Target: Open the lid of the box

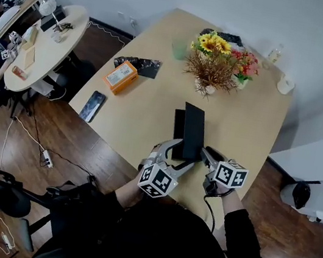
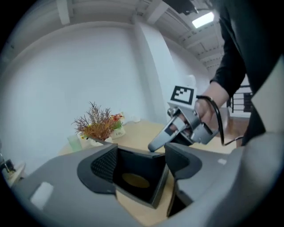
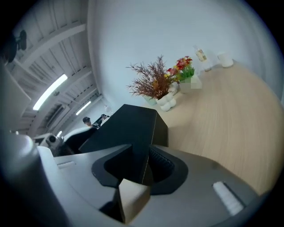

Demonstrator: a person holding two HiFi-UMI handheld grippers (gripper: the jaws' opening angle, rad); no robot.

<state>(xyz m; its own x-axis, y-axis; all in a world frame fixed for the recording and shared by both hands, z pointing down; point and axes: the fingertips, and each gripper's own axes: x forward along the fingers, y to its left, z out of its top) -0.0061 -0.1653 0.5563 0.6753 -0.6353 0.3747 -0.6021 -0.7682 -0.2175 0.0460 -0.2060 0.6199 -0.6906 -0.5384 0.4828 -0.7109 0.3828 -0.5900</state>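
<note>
Our right tongs (image 3: 142,162) narrowly pinch the upright lid (image 1: 193,131). The box (image 2: 137,179) sits on the surface (image 1: 152,111), on our side of the flowers (image 1: 213,66). Our left tongs (image 2: 142,164) stand wide around its base.

The left hand-held gripper (image 2: 141,163) has its jaws wide apart around the black box (image 2: 133,165), whose dark inside shows a gold oval (image 2: 135,179). The tip of the right hand-held gripper (image 2: 165,136) meets the box's top edge. Behind, dried flowers (image 2: 98,124) stand on the surface (image 2: 143,132).
</note>
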